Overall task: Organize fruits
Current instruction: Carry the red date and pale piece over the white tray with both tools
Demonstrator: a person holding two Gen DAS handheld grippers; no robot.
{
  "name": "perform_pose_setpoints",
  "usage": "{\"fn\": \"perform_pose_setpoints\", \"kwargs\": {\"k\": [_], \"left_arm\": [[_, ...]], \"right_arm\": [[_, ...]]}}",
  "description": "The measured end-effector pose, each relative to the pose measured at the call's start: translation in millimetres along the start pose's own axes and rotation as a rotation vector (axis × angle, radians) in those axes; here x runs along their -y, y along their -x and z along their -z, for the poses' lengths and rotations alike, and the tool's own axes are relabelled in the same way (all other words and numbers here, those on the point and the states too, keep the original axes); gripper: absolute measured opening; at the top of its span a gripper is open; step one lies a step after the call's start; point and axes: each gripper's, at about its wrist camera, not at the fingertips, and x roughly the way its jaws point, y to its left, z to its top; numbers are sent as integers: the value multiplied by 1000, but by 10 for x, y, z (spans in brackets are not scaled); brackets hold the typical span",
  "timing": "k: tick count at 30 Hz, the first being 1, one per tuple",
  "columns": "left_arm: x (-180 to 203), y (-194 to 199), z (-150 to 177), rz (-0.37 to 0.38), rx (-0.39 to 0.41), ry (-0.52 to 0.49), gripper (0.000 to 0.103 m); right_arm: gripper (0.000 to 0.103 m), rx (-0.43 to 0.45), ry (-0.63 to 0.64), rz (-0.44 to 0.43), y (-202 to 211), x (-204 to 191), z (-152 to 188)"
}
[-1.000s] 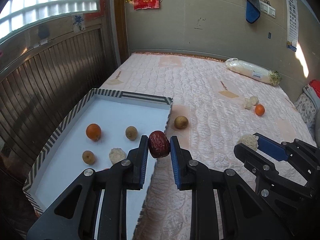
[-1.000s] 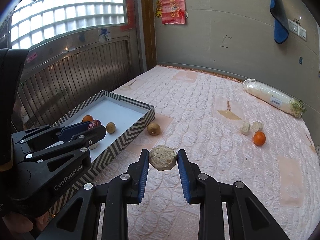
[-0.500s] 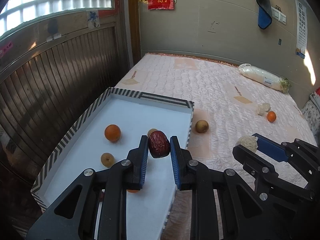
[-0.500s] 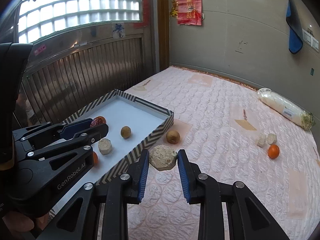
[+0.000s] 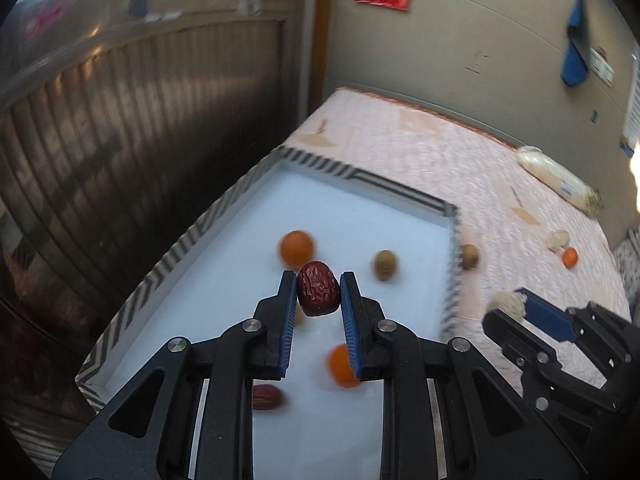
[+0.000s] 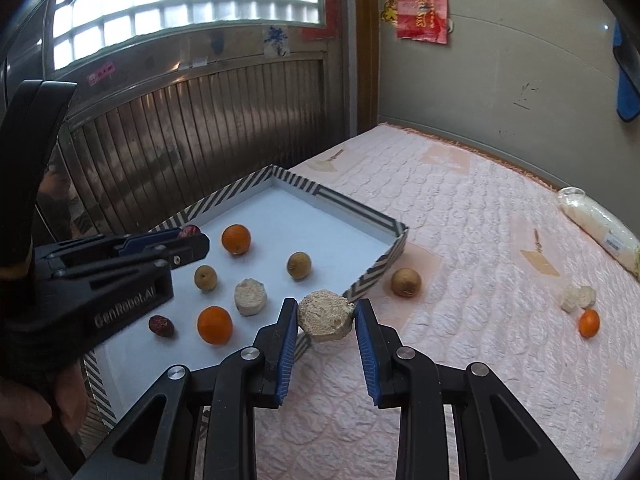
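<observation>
My left gripper (image 5: 318, 289) is shut on a wrinkled red date (image 5: 318, 288) and hangs over the white tray (image 5: 208, 226) with the striped rim. My right gripper (image 6: 326, 314) is shut on a beige rough chunk (image 6: 326, 314) just above the tray's near right rim (image 6: 374, 272). Inside the tray lie two oranges (image 6: 236, 239) (image 6: 215, 325), two brown round fruits (image 6: 299, 265) (image 6: 205, 277), a pale chunk (image 6: 250, 297) and a second red date (image 6: 161, 325). A brown fruit (image 6: 406, 282) rests on the pink quilt just outside the tray.
On the quilted mattress (image 6: 480, 280), far right, sit an orange (image 6: 589, 322) and pale chunks (image 6: 576, 298). A white wrapped roll (image 6: 600, 230) lies by the wall. A wooden slatted panel (image 6: 180, 140) runs behind the tray. A hand (image 6: 24, 408) holds the left gripper's handle.
Both grippers have travelled left toward the tray, still holding their items. The left gripper now hangs over the tray's middle; the right has reached the tray's rim.
</observation>
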Motion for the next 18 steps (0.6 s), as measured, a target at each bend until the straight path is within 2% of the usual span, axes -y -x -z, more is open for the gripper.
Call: {"fn": "perform_pose_setpoints", "kwargs": {"k": [8,18], "left_arm": [[-401,-142,37,-17,-59,72,21],[-537,-307,78,-22,-111,92,21]], "right_arm": [[28,-48,53,-58,-288,-248,-33],[28,-99,75,-58,-676,-306,-152]]}}
